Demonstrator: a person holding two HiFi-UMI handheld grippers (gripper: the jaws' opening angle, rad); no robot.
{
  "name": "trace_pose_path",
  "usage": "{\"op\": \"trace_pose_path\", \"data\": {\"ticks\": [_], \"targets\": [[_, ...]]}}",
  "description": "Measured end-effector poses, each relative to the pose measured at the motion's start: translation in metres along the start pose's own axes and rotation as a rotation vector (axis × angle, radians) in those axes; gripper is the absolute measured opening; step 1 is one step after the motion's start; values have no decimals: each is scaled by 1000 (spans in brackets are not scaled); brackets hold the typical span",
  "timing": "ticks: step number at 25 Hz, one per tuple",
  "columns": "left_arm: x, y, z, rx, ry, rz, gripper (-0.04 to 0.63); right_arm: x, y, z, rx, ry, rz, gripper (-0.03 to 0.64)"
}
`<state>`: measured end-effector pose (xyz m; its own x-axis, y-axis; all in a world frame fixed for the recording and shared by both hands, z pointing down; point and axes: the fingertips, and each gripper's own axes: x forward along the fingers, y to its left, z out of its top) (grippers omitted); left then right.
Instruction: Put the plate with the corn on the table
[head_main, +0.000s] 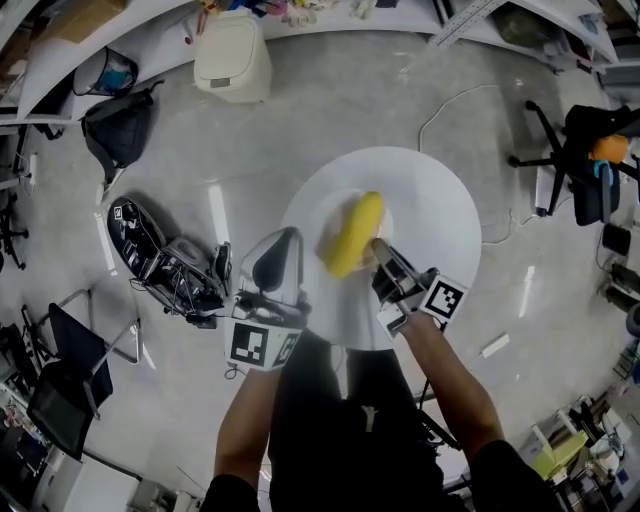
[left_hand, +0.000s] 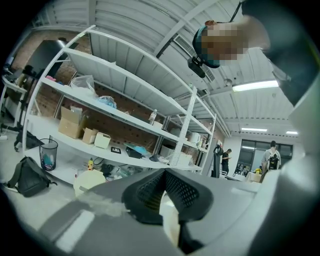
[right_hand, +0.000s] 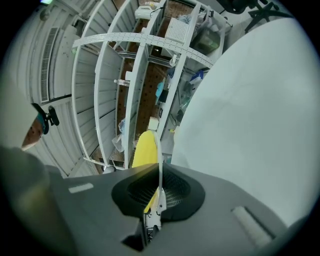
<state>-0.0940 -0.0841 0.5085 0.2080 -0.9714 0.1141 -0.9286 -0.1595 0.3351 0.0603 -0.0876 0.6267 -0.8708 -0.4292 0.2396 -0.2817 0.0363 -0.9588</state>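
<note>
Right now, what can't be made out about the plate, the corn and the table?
Head view: the plate is white on the white table, so whether it touches cannot be told.
Left gripper view: the left gripper hides the corn.
Right gripper view: the plate shows edge-on; the right gripper covers most of the corn.

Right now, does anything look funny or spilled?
Nothing spilled. The corn lies on the plate, which the left gripper and right gripper pinch at its edges over the white table. Only the floor looks messy: a black bag and tangled dark gear lie there.
</note>
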Motion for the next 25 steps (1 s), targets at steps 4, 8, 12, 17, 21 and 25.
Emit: {"op": "trace_pose_path", "data": {"ticks": [4,8,12,17,21,25], "targets": [[2,4,-2,-1,-3,-4,2,8,-7,-2,0,5,4,18],[3,6,-6,-6,3,-11,2,13,-14,-3,11,5,-8,18],[5,11,-9,-11,8,-11,2,20,-18,-3,15,11,-19,18],[5,14,-12,-18,9,-3,2,26,-23,-2,18,17,-27,18],[6,20,-17,-20,12,3,2,31,-28,-1,9,28,-42,18],[6,24,-17,-23,11,8,2,34,-31,0,9,39,-53,18]]}}
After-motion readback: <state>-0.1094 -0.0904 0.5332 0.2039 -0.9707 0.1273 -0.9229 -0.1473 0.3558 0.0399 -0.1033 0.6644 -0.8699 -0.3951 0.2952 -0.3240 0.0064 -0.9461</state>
